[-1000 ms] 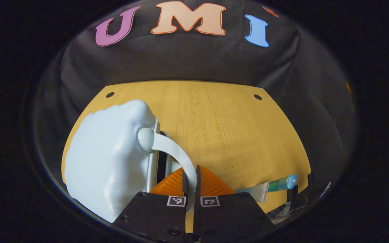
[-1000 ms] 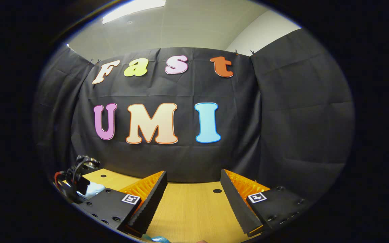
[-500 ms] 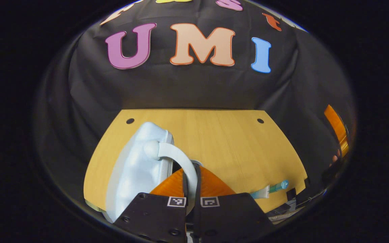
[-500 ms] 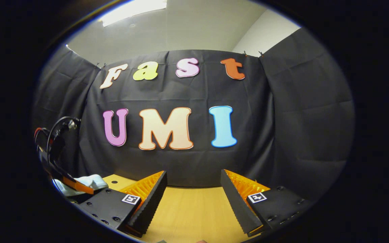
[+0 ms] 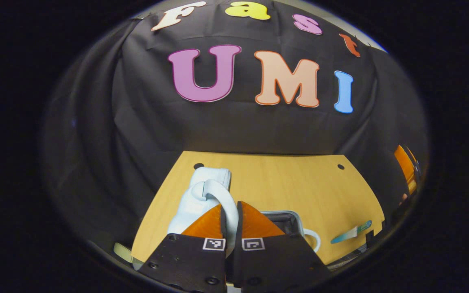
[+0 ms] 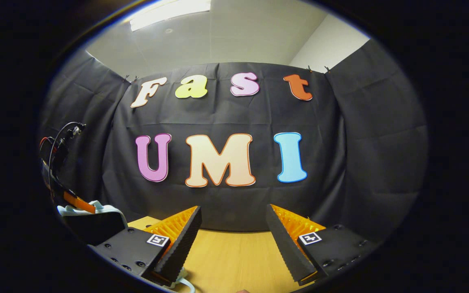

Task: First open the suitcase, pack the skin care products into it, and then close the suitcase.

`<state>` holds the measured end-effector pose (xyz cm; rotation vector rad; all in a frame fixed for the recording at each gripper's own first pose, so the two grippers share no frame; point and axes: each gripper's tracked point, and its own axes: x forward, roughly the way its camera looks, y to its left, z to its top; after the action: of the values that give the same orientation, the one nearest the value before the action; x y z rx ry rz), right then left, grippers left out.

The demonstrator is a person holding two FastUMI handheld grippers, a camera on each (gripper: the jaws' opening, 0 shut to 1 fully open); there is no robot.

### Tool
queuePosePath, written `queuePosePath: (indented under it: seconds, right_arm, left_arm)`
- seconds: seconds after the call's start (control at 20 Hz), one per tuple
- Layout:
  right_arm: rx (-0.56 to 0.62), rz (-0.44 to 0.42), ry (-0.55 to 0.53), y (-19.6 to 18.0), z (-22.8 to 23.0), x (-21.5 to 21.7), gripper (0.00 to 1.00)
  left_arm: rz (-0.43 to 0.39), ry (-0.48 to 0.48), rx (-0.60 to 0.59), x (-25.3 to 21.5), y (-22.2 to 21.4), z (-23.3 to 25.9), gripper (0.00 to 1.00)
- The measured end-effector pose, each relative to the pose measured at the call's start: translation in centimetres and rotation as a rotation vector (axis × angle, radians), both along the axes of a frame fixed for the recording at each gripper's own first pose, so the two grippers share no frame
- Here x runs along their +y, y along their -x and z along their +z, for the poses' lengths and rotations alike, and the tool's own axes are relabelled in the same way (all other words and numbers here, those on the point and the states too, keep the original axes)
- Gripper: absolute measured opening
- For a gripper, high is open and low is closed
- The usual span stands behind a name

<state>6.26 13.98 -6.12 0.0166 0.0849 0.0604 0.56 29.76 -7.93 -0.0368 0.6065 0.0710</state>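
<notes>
In the left gripper view, the left gripper point(image 5: 231, 217) was clamped on the pale handle point(image 5: 222, 195) of the suitcase lid point(image 5: 195, 199), raised above the open case point(image 5: 289, 221) on the wooden table point(image 5: 299, 187). A tube point(image 5: 350, 234) (teal-capped) lay near the table's right edge. The right gripper point(image 6: 234, 232) hung with fingers spread apart, gripping nothing.

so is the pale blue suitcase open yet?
Open. Left gripper, shut on the handle, holds the pale blue suitcase lid raised; dark interior shows below.
</notes>
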Motion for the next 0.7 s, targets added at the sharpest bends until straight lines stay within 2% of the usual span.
queuePosePath:
  seconds: [0.15, 0.4, 0.7]
  right_arm:
    - [0.009, 0.002, 0.002, -0.3, -0.4, 3.0, 0.99]
    - [0.0, -0.001, 0.016, -0.7, -0.2, 6.8, 0.99]
    - [0.006, 0.005, 0.052, -1.2, -0.3, 9.7, 0.99]
  left_arm:
    - [0.033, 0.018, -0.042, 4.2, -0.2, 0.1, 0.0]
    - [0.084, 0.061, -0.024, 10.8, 0.2, -2.4, 0.0]
    - [0.183, 0.112, 0.007, 17.3, 1.0, -6.4, 0.0]
